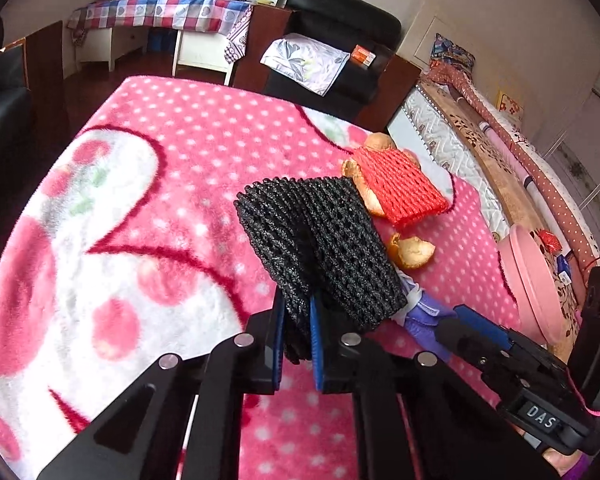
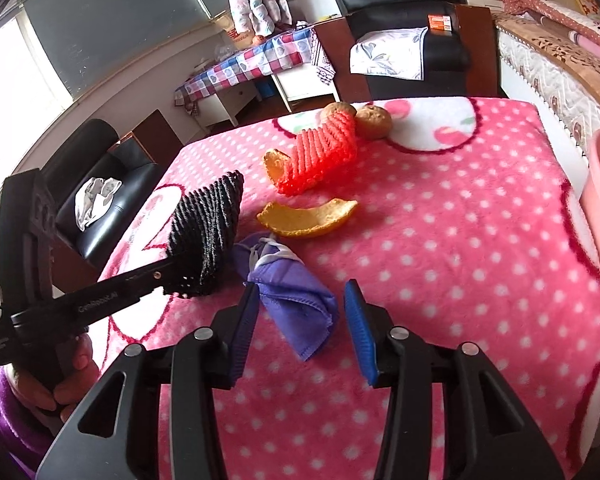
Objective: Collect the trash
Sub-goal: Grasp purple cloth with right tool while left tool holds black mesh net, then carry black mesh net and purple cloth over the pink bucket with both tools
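On the pink dotted blanket (image 1: 172,152) lies the trash. My left gripper (image 1: 298,336) is shut on a black foam net (image 1: 320,240), which stands up from its blue pads and is lifted at one end. In the right wrist view the same net (image 2: 208,228) sticks out of the left gripper (image 2: 178,278). My right gripper (image 2: 304,320) is open around a crumpled purple cloth (image 2: 292,288); the right pad stands clear of it. A red foam net (image 2: 324,152), orange peels (image 2: 308,220) and two brown round pieces (image 2: 374,120) lie beyond.
A pink bin (image 1: 536,280) stands at the blanket's right edge, beside a bed (image 1: 480,148). A black armchair (image 2: 404,20) and a checked table (image 2: 252,64) stand behind. A hand in a purple sleeve (image 2: 72,380) holds the left gripper's handle.
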